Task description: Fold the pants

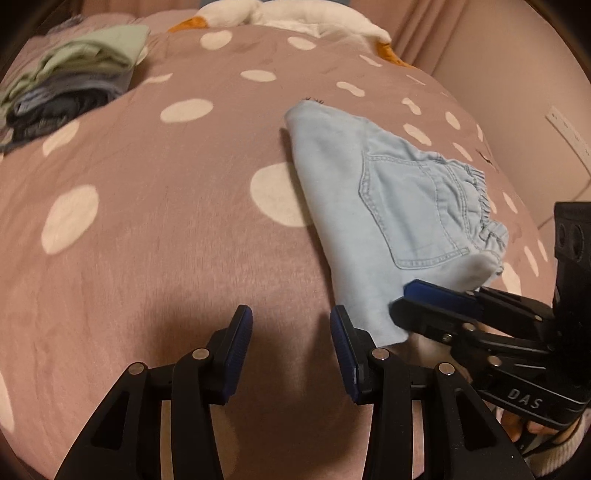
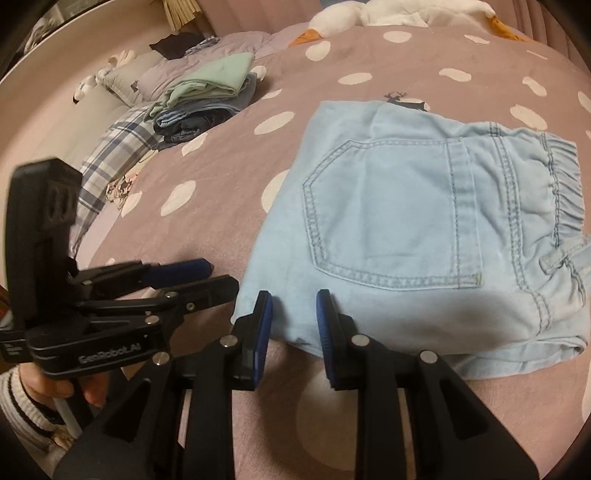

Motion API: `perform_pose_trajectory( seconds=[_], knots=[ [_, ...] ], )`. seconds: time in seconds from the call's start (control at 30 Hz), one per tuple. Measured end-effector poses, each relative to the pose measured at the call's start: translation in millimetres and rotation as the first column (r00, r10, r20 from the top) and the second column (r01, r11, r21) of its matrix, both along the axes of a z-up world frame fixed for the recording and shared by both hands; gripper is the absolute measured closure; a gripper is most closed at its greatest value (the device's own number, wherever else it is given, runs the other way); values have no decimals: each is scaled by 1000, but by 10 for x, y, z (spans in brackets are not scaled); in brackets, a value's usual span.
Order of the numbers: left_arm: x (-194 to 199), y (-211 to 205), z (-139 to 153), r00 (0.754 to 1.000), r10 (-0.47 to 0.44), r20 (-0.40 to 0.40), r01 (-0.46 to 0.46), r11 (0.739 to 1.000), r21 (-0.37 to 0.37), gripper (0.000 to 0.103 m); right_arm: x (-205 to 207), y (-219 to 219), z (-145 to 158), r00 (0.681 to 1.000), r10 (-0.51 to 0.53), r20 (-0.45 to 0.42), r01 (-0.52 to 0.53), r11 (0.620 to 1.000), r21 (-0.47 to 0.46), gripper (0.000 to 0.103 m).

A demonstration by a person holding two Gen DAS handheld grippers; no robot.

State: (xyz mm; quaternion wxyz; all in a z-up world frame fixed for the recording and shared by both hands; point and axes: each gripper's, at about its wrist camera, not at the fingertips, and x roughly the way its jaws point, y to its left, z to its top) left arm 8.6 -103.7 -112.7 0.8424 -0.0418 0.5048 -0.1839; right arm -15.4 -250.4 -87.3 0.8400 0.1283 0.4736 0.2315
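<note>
Light blue denim pants (image 2: 406,229) lie folded into a compact rectangle on the pink dotted bedspread (image 2: 221,177), back pocket up and elastic waistband to the right. They also show in the left wrist view (image 1: 388,206). My right gripper (image 2: 293,314) is open and empty, its fingertips at the near edge of the pants. My left gripper (image 1: 291,332) is open and empty, just left of the pants' near corner. The right gripper also appears in the left wrist view (image 1: 410,301), and the left gripper in the right wrist view (image 2: 221,273).
A stack of folded clothes (image 2: 207,99), green on top, sits at the far left of the bed, also in the left wrist view (image 1: 74,77). A white plush goose (image 2: 369,14) lies at the head. A plaid cloth (image 2: 110,155) and grey quilt lie left.
</note>
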Motion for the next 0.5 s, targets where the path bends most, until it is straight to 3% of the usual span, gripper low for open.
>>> perform_pose_trajectory(
  seconds=[0.27,0.5],
  knots=[
    [-74,195,61,998,64,2,-64,997,-34,61,-59,78,255,995,17,98,-19,1000,23,76],
    [-85,391,88,993,117,1,-117,993,-35,61,-28,271,72,997,65,35,-63,997,-48,75]
  ],
)
